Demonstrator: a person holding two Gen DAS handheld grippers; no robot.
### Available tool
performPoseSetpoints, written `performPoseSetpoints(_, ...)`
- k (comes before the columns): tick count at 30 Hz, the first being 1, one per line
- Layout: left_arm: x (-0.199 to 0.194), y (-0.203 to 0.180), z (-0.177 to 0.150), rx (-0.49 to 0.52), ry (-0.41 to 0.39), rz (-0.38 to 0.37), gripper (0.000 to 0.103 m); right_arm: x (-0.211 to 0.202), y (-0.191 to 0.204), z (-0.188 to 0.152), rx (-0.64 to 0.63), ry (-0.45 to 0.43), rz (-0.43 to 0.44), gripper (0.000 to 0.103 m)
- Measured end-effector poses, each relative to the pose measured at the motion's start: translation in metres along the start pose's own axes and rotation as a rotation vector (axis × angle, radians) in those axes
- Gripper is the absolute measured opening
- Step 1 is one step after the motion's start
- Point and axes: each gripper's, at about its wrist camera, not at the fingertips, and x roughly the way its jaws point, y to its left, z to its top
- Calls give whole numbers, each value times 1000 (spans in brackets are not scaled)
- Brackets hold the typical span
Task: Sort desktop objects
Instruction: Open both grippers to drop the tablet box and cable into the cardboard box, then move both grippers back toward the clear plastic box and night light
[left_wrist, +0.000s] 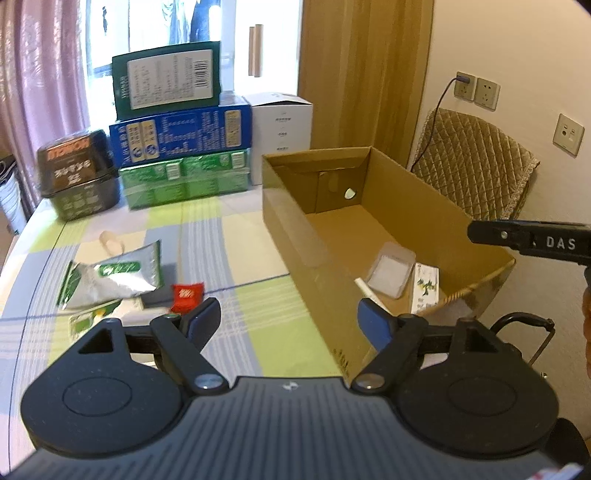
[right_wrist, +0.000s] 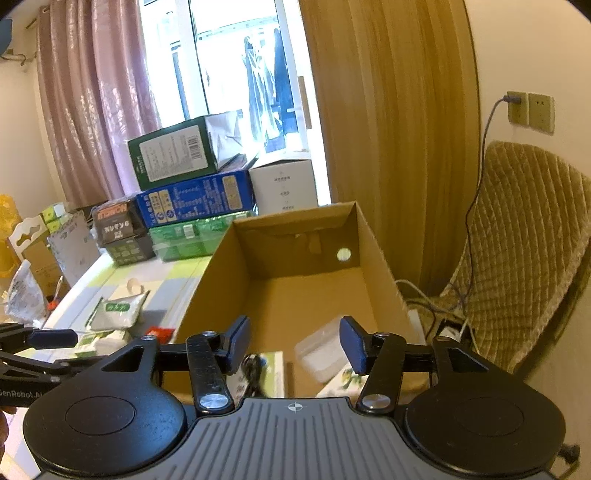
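Note:
An open cardboard box (left_wrist: 295, 236) (right_wrist: 221, 273) stands on the checked tablecloth. Inside lie a clear plastic case (left_wrist: 390, 269) (right_wrist: 319, 350), a white card with green print (left_wrist: 425, 286) (right_wrist: 343, 384) and another packet (right_wrist: 273, 373). Left of the box on the cloth are a silver-green pouch (left_wrist: 114, 277) (right_wrist: 116, 314), a small red packet (left_wrist: 187, 295) (right_wrist: 160, 332) and a green-white packet (left_wrist: 88, 319). My left gripper (left_wrist: 290, 321) is open over the box's near-left corner, holding nothing. Above the box's near end my right gripper (right_wrist: 293, 343) hangs open and empty.
Stacked green, blue and light-green cartons (left_wrist: 177, 140) (right_wrist: 192, 192), a dark tub (left_wrist: 77, 173) and a white box (left_wrist: 282, 125) stand at the table's far side. A quilted chair (left_wrist: 476, 162) (right_wrist: 517, 251) and a wall socket with a cable (right_wrist: 515, 107) are at the right.

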Motion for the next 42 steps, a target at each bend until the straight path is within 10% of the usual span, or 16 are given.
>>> performPoseSetpoints(24, -83, 67, -75, -112, 25, 104, 95, -43, 94, -38, -21, 48, 87, 100)
performPoseSetpoints(42, -91, 128, -104, -121, 82, 221, 101, -13, 143, -89, -4, 166, 173, 101)
